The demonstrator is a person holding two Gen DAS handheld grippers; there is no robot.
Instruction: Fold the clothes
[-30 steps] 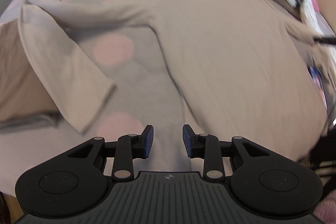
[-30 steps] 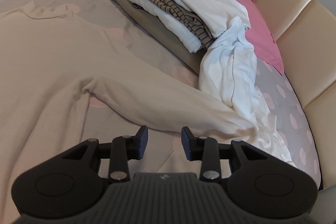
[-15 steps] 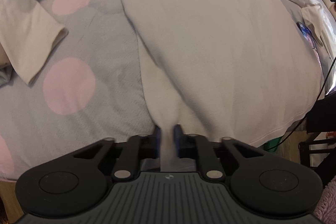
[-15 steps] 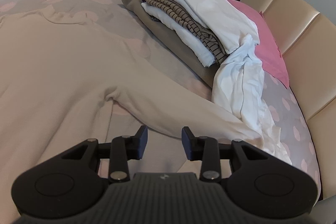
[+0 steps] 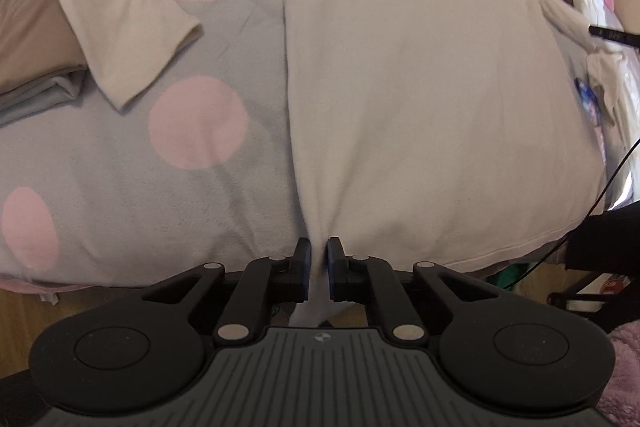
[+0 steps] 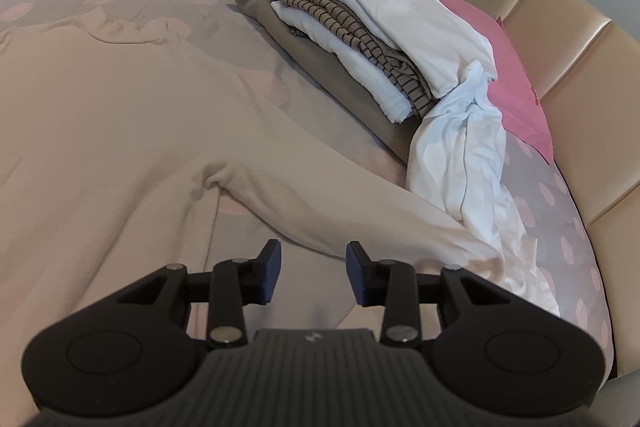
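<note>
**Beige top spread on a dotted bed, its lower corner pinched on the left**

A bed (image 5: 120,195) with a grey cover and pink dots fills both views, with a padded cream headboard (image 6: 560,75) at the far side. One long-sleeved beige top (image 5: 420,67) lies flat on it. Its lower left corner is directly between the fingers of the left gripper (image 5: 318,261), which are pressed nearly together and pinch that fabric; the cloth rises in a small ridge from the grip. The left sleeve (image 5: 120,19) is bent and lies apart on the cover.

The right gripper (image 6: 313,269) hovers just before the other sleeve (image 6: 340,211), with its fingers spread wide and holding nothing; whether they touch the fabric cannot be told. Beyond it stands one pile of folded clothes (image 6: 360,27), with a loose white garment (image 6: 460,163) hanging beside it and a pink pillow (image 6: 516,91) behind.
</note>
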